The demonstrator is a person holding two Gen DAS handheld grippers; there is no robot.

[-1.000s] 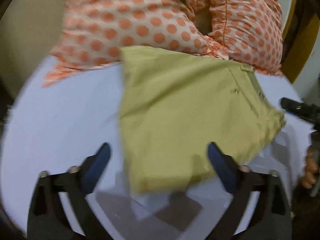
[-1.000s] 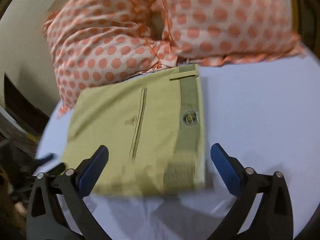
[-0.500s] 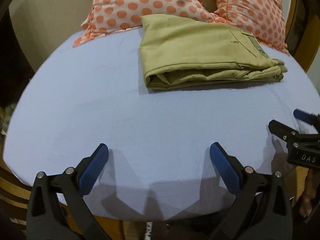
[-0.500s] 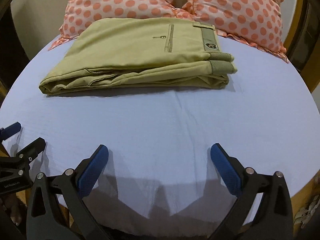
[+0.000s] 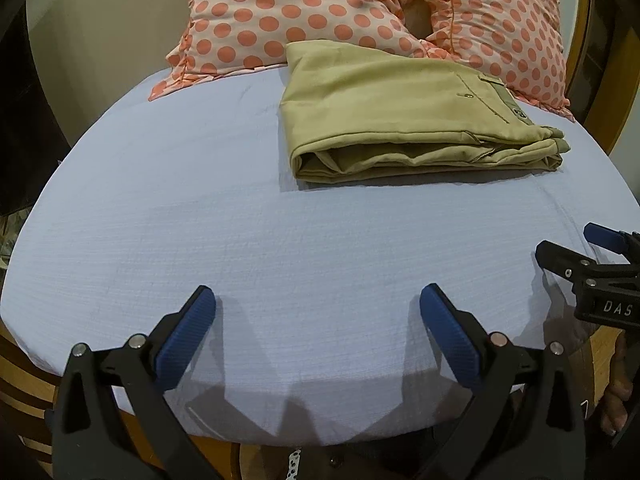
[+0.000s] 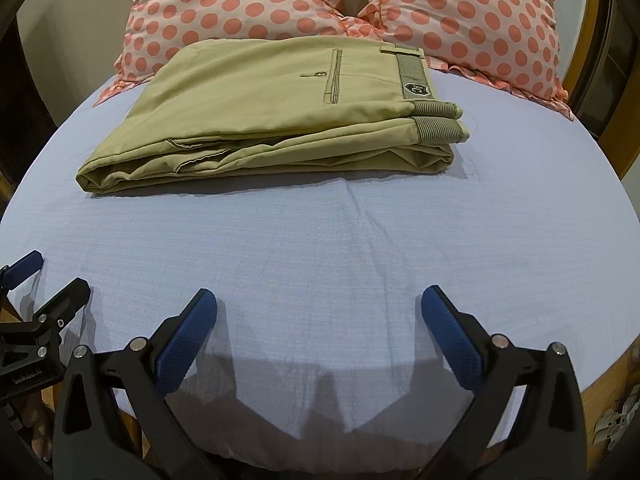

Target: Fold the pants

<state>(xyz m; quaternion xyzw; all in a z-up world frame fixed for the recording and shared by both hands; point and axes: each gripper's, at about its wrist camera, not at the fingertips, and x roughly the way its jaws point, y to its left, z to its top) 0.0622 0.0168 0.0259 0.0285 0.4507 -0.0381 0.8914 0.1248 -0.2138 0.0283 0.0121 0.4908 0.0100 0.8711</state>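
Observation:
The khaki pants [image 5: 404, 120] lie folded in a flat stack on the far half of the pale blue sheet, waistband to the right; they also show in the right wrist view [image 6: 280, 108]. My left gripper [image 5: 316, 304] is open and empty, over the sheet's near edge, well short of the pants. My right gripper [image 6: 318, 304] is open and empty too, at the near edge. Each gripper shows at the side of the other's view: the right one [image 5: 576, 248], the left one [image 6: 48, 280].
Two orange polka-dot pillows [image 5: 304, 12] [image 6: 472, 16] lean at the head of the bed [image 5: 200, 208] behind the pants. A wooden bed frame [image 5: 608, 92] runs along the right and below the near edge. A wall stands on the left.
Both grippers have pulled back from over the pants to the near edge of the bed and have held there. The pants lie still, folded.

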